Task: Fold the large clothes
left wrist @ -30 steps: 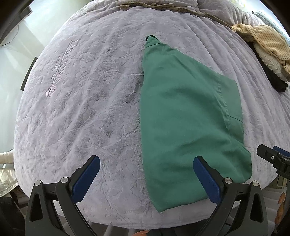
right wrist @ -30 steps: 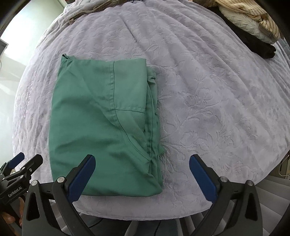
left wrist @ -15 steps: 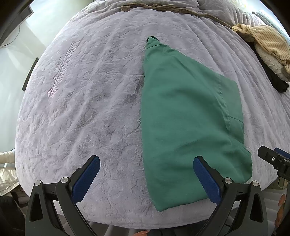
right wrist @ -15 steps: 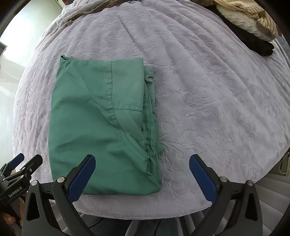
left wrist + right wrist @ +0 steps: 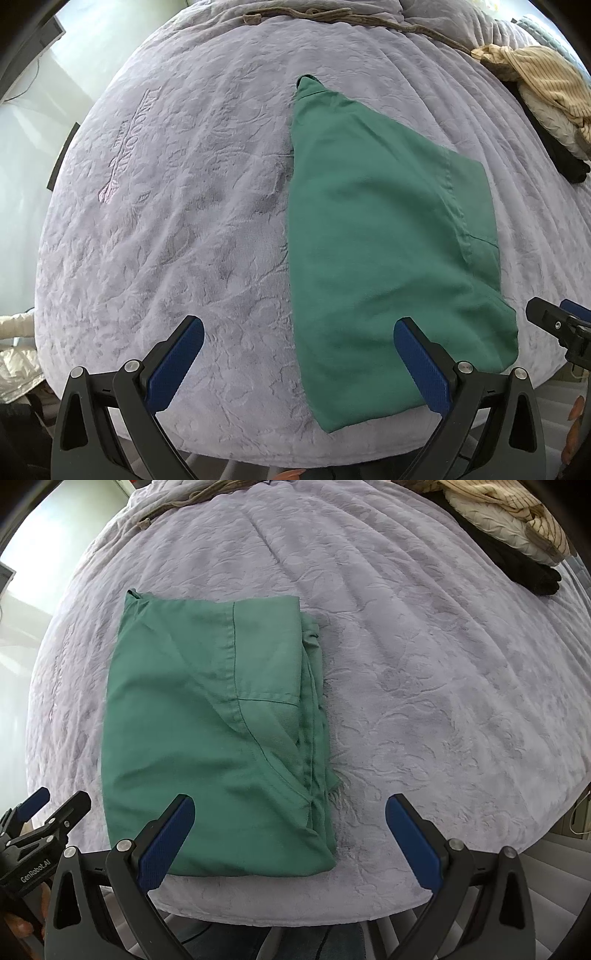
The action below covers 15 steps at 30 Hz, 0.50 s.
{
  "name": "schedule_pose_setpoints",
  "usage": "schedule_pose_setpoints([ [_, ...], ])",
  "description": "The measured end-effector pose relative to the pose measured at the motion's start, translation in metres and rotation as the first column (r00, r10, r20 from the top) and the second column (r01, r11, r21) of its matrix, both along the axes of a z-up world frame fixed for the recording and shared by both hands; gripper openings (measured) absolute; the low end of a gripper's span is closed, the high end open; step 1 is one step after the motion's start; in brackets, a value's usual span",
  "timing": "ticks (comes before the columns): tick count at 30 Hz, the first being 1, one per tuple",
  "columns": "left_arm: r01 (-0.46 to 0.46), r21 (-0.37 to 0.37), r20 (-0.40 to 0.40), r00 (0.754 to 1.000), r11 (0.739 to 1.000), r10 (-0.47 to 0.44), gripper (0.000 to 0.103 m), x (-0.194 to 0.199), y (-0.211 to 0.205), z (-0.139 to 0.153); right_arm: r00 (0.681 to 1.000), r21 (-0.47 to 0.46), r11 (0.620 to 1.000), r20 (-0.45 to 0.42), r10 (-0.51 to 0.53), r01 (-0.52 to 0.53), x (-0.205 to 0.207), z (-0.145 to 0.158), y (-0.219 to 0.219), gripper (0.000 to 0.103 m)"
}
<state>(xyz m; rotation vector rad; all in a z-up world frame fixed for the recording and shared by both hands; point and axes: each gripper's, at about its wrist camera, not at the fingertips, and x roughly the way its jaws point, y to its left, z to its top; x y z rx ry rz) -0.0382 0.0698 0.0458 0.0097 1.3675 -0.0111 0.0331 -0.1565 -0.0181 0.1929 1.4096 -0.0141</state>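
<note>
Slippage is the risk — the folded green garment (image 5: 207,738) lies near the bed (image 5: 424,664) edge, both claws (image 5: 299,365) (image 5: 290,838) spread wide above it; careless pinching could undo layers.

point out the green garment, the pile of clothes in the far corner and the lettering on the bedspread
green garment (image 5: 207,746), right wrist view, middle of the folded top layer
pile of clothes (image 5: 546,81), left wrist view, striped cream piece on top
lettering (image 5: 127,136), left wrist view, middle of the embossed word on the bedspread
</note>
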Motion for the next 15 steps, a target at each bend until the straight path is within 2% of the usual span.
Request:
schedule_pose_setpoints([
  [15,0.014,0.016,0.004,1.0,1.0,-0.014,0.103,0.0031,-0.0044,0.0012,1.0,-0.013,1.0,0.0,0.011,-0.011,0.0027,0.0013,0.0029,0.103],
])
